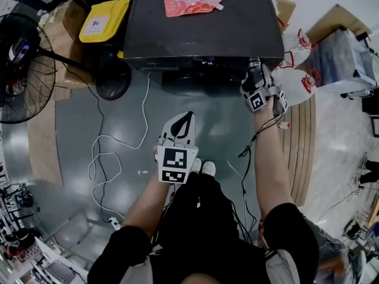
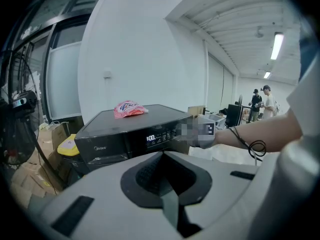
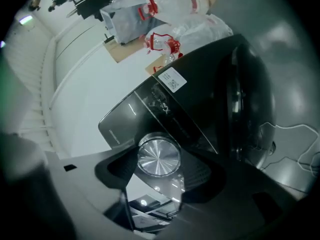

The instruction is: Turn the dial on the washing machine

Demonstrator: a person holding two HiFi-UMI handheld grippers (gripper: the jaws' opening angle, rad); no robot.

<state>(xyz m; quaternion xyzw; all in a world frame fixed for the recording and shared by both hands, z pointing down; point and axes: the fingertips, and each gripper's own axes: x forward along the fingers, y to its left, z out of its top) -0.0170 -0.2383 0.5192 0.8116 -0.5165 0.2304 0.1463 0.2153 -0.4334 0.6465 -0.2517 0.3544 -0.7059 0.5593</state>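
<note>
The right gripper [image 1: 255, 70] is pressed up to the front edge of the washing machine [image 1: 207, 37], its fingers narrowed onto the rim of the silver dial [image 3: 159, 156] between them. The left gripper [image 1: 188, 118] hangs well back over the floor [image 1: 121, 108], fingers pressed together and empty, with open room ahead. A white cable [image 1: 98, 155] lies to its left.

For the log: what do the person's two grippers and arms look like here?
The left gripper and right gripper have pale shells with black-lined jaws, and each carries a cube of black-and-white square markers. A thin black cable runs from the right one along the forearm. The person wears black short sleeves.
</note>
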